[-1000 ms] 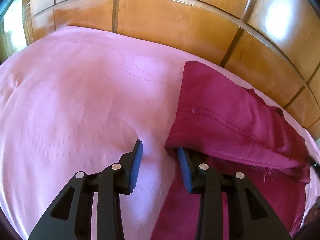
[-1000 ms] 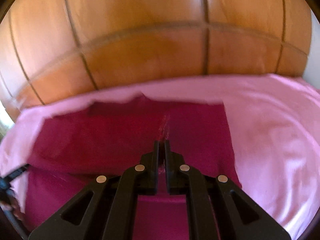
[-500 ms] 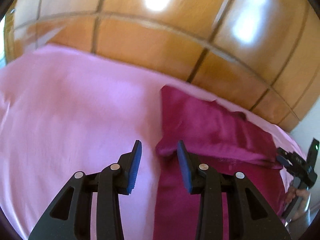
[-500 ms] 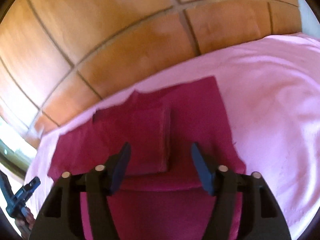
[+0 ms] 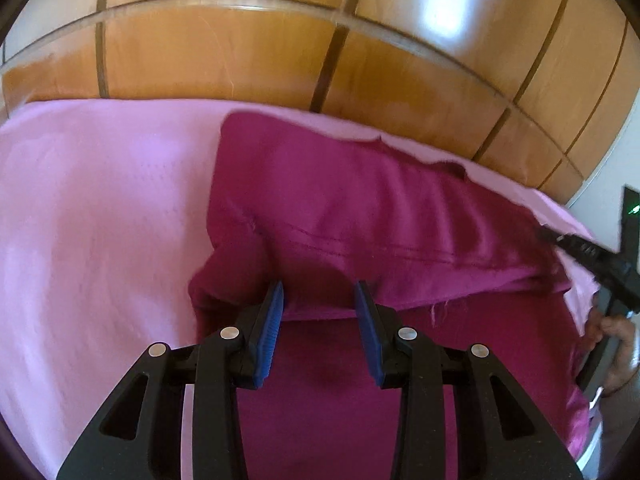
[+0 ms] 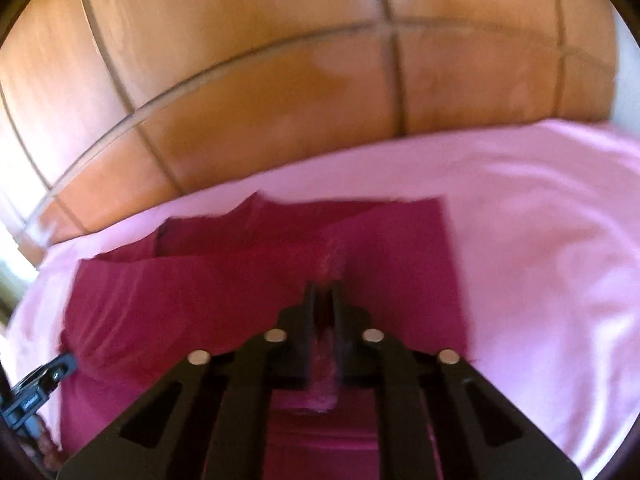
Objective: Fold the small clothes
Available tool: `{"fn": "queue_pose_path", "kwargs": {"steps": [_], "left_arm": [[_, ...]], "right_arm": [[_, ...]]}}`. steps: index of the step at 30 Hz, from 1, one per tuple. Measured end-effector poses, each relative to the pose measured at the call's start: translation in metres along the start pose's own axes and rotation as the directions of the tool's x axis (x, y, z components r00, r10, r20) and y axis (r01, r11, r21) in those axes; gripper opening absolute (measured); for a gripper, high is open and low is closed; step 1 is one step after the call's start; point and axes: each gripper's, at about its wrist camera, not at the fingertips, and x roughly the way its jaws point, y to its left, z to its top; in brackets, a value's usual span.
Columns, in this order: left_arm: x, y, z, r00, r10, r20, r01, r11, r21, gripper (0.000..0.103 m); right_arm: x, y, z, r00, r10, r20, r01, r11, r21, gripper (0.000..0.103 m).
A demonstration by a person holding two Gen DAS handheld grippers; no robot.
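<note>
Left wrist view. Magenta garment [image 5: 360, 216] lies on a pink sheet [image 5: 100, 220], filling the centre and right of the frame. Its upper layer is doubled over the lower one; the folded edge runs across mid-frame from left to right, with a stitched seam just above it. Left gripper [image 5: 319, 312] at lower centre, jaws spread wide, blue pads showing. The folded edge sits right at the fingertips and spans the gap between them; the left pad touches or sits just beside a raised bump of cloth at the fold's left corner. Whether the fold lies inside the gap or just beyond it, cannot tell. The lower layer fills the space under the jaws down to the bottom edge. Right gripper [image 5: 592, 256] enters at the right edge, dark and blurred, at the garment's right end. Wooden panels [image 5: 240, 52] across the top.

Right wrist view. Picture blurred. Right gripper [image 6: 324, 296] at lower centre, jaws pressed nearly together and pinching a ridge of the garment [image 6: 200, 292]; cloth shows in the narrow slot between the fingers and bunches up just ahead of the tips. Garment spreads from the jaws to centre left, its far edge ragged against the sheet [image 6: 540, 220]. Left gripper [image 6: 44, 380] shows at the lower left edge, at the garment's end. Wooden panels [image 6: 280, 80] fill the upper half.
</note>
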Motion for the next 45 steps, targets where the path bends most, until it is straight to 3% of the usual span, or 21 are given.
{"fn": "queue_pose_path", "kwargs": {"steps": [2,4,6,8,10,12,14,16,18,23,26,29,31,32,33,34,35,37,40,42,45], "left_arm": [[0.003,-0.008,-0.004,0.999,0.036,0.013,-0.036,0.999,0.036,0.035],[0.003,-0.007,-0.001,0.999,0.031,0.011,-0.031,0.999,0.022,0.035],[0.002,-0.001,0.002,1.0,0.001,0.001,-0.001,1.0,-0.011,0.035],[-0.009,0.005,0.005,0.999,-0.041,0.013,0.041,0.999,-0.034,0.035],[-0.024,0.015,0.009,0.995,-0.09,0.047,0.093,0.993,-0.069,0.035],[-0.038,0.03,0.014,0.991,-0.103,0.083,0.111,0.988,-0.103,0.035],[-0.048,0.055,0.025,0.987,-0.11,0.114,0.128,0.978,-0.164,0.035],[-0.044,0.075,0.034,0.989,-0.103,0.11,0.126,0.966,-0.224,0.035],[-0.032,0.094,0.044,0.988,-0.123,0.088,0.144,0.947,-0.288,0.035],[0.014,0.116,0.065,0.977,-0.213,0.001,0.196,0.902,-0.386,0.035],[0.034,0.118,0.073,0.967,-0.252,-0.024,0.221,0.885,-0.41,0.035],[0.054,0.117,0.08,0.955,-0.293,-0.045,0.245,0.865,-0.438,0.035],[0.064,0.119,0.084,0.944,-0.326,-0.042,0.272,0.846,-0.459,0.035],[0.065,0.119,0.085,0.944,-0.328,-0.03,0.277,0.842,-0.462,0.034],[0.063,0.116,0.086,0.945,-0.328,-0.007,0.29,0.844,-0.45,0.029],[0.059,0.113,0.088,0.947,-0.32,0.012,0.294,0.853,-0.432,0.017],[0.051,0.108,0.09,0.955,-0.292,0.041,0.284,0.871,-0.4,0.011],[0.028,0.094,0.091,0.964,-0.243,0.11,0.266,0.914,-0.308,0.01],[0.009,0.062,0.088,0.983,-0.115,0.143,0.135,0.981,-0.141,0.01],[0.022,0.047,0.087,0.995,0.022,0.098,-0.015,0.998,-0.066,0.01],[0.056,0.039,0.085,0.986,0.167,-0.012,-0.167,0.986,0.0,0.013]], "right_arm": [[0.005,-0.007,-0.003,0.996,-0.09,0.002,0.09,0.996,0.0,0.0],[0.02,-0.024,-0.009,0.996,-0.058,-0.065,0.062,0.996,0.066,0.0],[0.019,-0.03,-0.011,0.998,-0.033,-0.051,0.037,0.995,0.094,0.0],[0.014,-0.029,-0.01,0.999,-0.031,-0.041,0.035,0.995,0.095,0.009],[0.006,-0.024,-0.009,0.999,-0.032,-0.021,0.034,0.996,0.079,0.038],[-0.007,-0.019,-0.009,0.999,-0.037,0.02,0.036,0.998,0.061,0.05],[-0.018,-0.013,-0.01,0.999,-0.013,0.047,0.01,0.999,0.051,0.055],[-0.022,-0.006,-0.011,0.999,0.033,0.04,-0.035,0.998,0.047,0.067],[-0.019,0.001,-0.012,0.997,0.081,0.015,-0.082,0.996,0.044,0.07],[0.004,0.012,-0.012,0.992,0.121,-0.045,-0.118,0.991,0.063,0.07],[0.015,0.015,-0.01,0.991,0.115,-0.064,-0.111,0.992,0.056,0.064],[0.019,0.015,-0.008,0.991,0.11,-0.081,-0.107,0.993,0.039,0.049],[0.023,0.016,-0.007,0.991,0.096,-0.091,-0.095,0.995,0.015,0.025],[0.025,0.017,-0.007,0.991,0.094,-0.094,-0.094,0.996,0.005,0.02],[0.025,0.018,-0.006,0.992,0.087,-0.092,-0.088,0.996,-0.006,0.012],[0.023,0.018,-0.006,0.993,0.08,-0.085,-0.082,0.997,-0.014,0.009],[0.02,0.019,-0.005,0.994,0.075,-0.074,-0.076,0.997,-0.022,0.008],[0.004,0.023,-0.004,0.999,0.054,-0.006,-0.055,0.997,-0.062,0.008],[-0.011,0.031,-0.009,0.998,-0.006,0.057,0.013,0.992,-0.124,0.008],[0.001,0.034,-0.016,0.998,-0.052,0.03,0.056,0.986,-0.157,0.008],[0.02,0.035,-0.022,0.994,-0.108,-0.019,0.102,0.978,-0.179,0.012]]}}
